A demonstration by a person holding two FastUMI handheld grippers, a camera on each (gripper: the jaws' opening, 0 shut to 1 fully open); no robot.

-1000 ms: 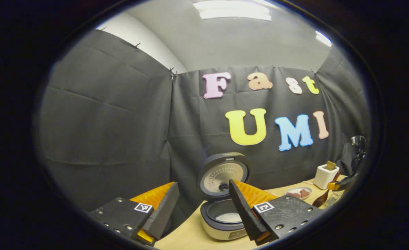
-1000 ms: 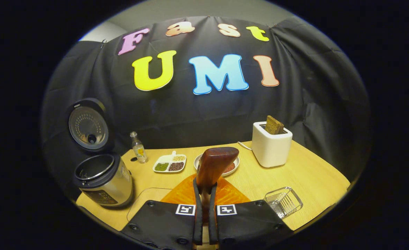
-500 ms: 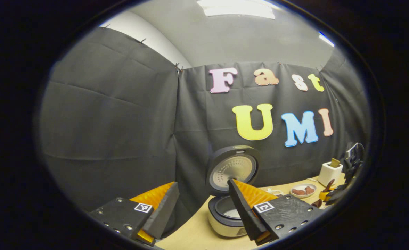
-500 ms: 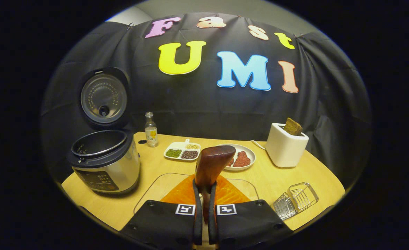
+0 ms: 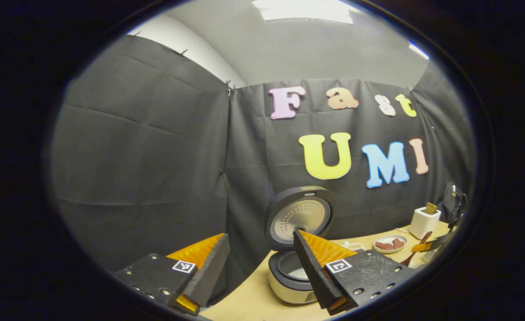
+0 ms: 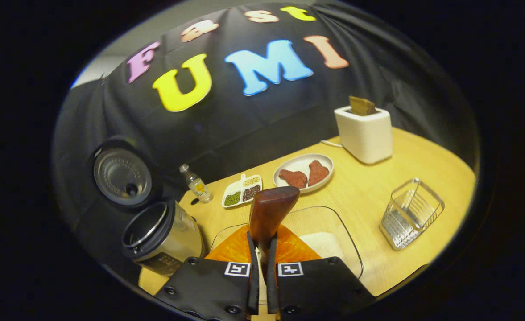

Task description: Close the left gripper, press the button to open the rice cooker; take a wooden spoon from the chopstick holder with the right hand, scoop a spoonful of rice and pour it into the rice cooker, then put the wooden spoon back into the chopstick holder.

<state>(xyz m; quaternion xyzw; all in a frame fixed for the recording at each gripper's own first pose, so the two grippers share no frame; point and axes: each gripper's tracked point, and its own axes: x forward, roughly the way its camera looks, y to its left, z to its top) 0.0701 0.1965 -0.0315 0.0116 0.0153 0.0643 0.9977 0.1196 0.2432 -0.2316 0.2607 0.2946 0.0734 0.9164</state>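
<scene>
In the right gripper view my right gripper (image 6: 260, 267) is shut on the handle of the wooden spoon (image 6: 271, 211). The spoon's dark bowl points forward above a clear glass dish (image 6: 343, 225) that holds white rice (image 6: 322, 245). The rice cooker (image 6: 162, 234) stands at the left with its lid (image 6: 121, 176) up. The wire chopstick holder (image 6: 411, 214) stands at the right. In the left gripper view my left gripper (image 5: 260, 272) is open, held near the open rice cooker (image 5: 287, 278). The spoon (image 5: 416, 254) shows small at the far right.
On the wooden table (image 6: 423, 169) stand a white toaster (image 6: 364, 133) with a slice in it, a plate (image 6: 303, 171) with two pieces of meat, a divided dish (image 6: 242, 191) of beans and a small bottle (image 6: 195, 183).
The right gripper has tipped down and rolled, bringing the spoon over the glass dish of rice; the holder now looks nearer. The left gripper has hardly moved and stays open.
</scene>
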